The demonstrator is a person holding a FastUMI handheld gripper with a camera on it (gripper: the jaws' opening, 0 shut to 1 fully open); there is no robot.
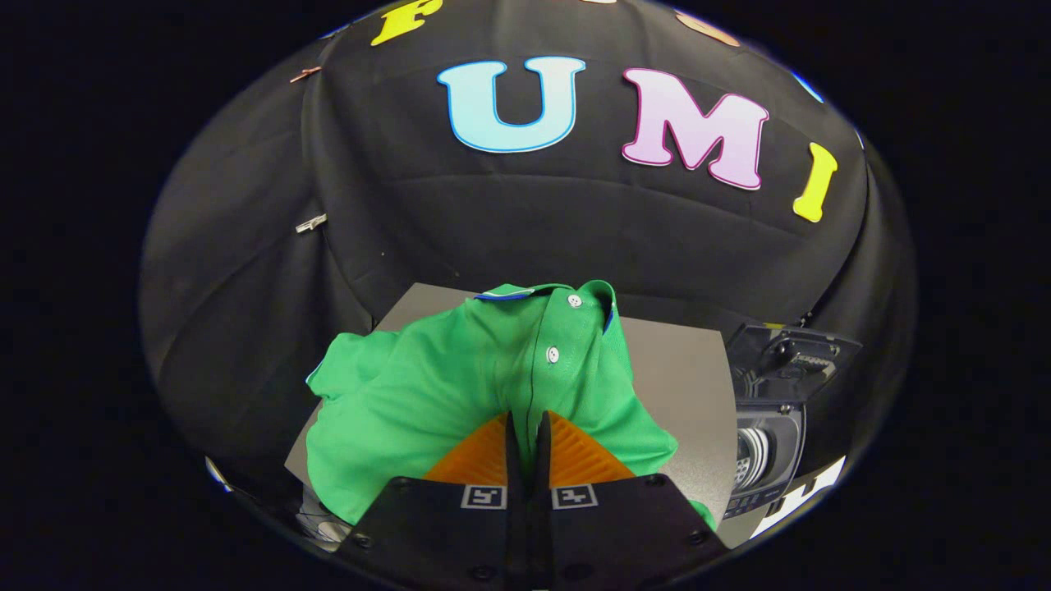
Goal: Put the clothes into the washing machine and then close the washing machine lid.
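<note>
Claw [526,423] fingers pinched nearly together, gripping fabric.

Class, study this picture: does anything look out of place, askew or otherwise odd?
Only the green polo shirt: it is bunched and lifted off the grey table, its fabric pinched between the gripper fingers. The washing machine beside the table stands open.

The light is soft and even, and the green shirt [460,394] looks bright against the dark wall. The picture is sharp in the middle. It bends and curves things near the rim, like the grey table [681,377] edges.
</note>
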